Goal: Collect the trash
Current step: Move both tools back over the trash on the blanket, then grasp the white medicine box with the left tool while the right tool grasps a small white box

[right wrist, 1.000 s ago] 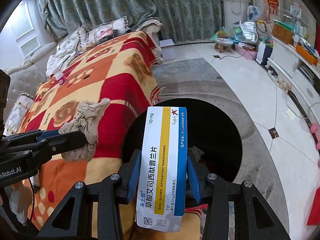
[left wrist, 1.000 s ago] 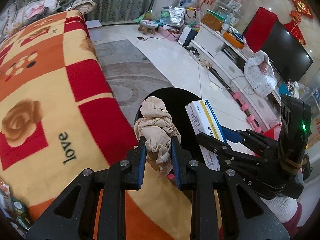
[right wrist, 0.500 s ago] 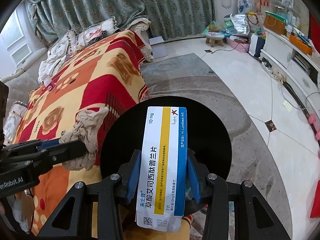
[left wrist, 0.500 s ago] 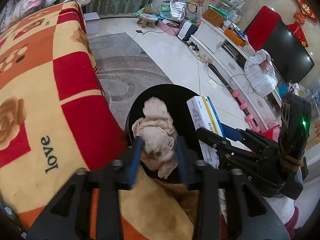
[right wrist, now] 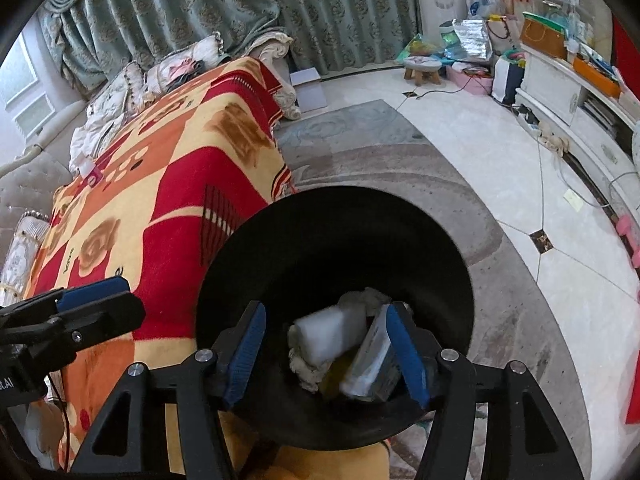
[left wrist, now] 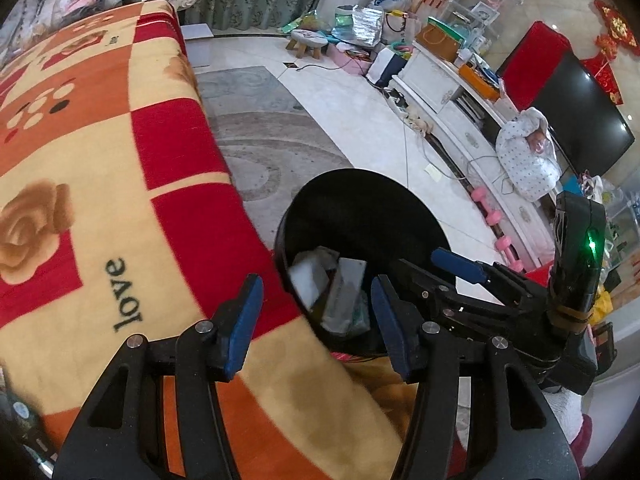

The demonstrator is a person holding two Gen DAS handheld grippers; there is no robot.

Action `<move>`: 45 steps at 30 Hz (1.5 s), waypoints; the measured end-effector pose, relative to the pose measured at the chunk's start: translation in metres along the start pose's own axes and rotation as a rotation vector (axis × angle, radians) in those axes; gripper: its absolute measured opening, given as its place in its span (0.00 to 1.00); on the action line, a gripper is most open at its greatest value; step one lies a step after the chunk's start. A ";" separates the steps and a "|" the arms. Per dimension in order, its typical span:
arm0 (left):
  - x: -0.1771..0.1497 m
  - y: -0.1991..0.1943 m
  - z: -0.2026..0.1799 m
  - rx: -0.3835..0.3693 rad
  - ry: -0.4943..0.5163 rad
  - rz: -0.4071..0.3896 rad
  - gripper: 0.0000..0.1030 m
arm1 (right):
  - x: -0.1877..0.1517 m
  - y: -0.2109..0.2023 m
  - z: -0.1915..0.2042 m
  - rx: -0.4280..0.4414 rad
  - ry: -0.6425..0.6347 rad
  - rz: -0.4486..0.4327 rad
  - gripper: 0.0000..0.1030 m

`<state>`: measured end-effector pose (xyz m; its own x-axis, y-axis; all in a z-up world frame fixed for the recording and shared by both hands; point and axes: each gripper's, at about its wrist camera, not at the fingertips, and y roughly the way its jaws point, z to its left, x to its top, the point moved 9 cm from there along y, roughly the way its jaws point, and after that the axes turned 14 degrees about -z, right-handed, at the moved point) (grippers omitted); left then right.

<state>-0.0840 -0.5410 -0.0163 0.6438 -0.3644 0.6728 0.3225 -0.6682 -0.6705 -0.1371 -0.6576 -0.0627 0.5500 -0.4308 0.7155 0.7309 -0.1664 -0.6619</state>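
Left gripper (left wrist: 316, 320): jaws apart, just been opening, nothing between the blue pads; poised over the near rim of the bin, tilted downward.
Right gripper (right wrist: 326, 354): jaws apart, just been opening, nothing pressed by the pads; poised directly above the bin's mouth, tilted downward.
Grippers together: side by side, near each other; right one seen at the right edge of the left wrist view (left wrist: 456, 276), left one at the lower left of the right wrist view (right wrist: 96, 308).
Bin (right wrist: 304, 240): black, round, open-topped, standing on the floor hard against the blanket's edge.
Medicine box (right wrist: 374, 356): inside the bin, lying tilted on its side against the right-hand part of the bottom; blurred, print unreadable.
Crumpled beige cloth (right wrist: 306, 368): inside the bin, at the bottom, partly under a white block.
White block (right wrist: 328, 334): inside the bin, on top of the cloth, beside the medicine box; blurred, kind unclear.
Blanket (left wrist: 100, 184): red, orange and cream squares with rose motifs and the word "love", spread over a sofa left of the bin.
Rug (right wrist: 360, 140): grey, patterned, under and beyond the bin.
Floor (left wrist: 352, 120): pale glossy tiles beyond the rug.
TV stand (left wrist: 448, 92): white, low, along the right wall, cluttered on top.
Television (left wrist: 584, 116): dark screen above the stand.
Curtains (right wrist: 208, 12): green, patterned, across the far wall.
Small stool (left wrist: 308, 40): on the floor near the curtains, bags beside it.
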 end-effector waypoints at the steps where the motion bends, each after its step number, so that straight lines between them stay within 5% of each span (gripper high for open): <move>1: -0.001 -0.001 0.001 0.004 0.001 -0.001 0.53 | -0.001 0.000 0.002 0.003 -0.004 0.002 0.59; 27: -0.030 -0.070 0.091 0.164 -0.086 -0.038 0.53 | -0.013 -0.004 0.109 0.132 -0.125 0.031 0.68; 45: -0.087 -0.163 0.203 0.326 -0.241 -0.017 0.53 | -0.022 -0.002 0.202 0.263 -0.231 0.053 0.71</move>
<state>-0.0521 -0.2693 -0.0294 0.7684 -0.1663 0.6180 0.5129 -0.4176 -0.7500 -0.0689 -0.4683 -0.0314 0.6446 -0.2159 0.7334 0.7616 0.0978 -0.6406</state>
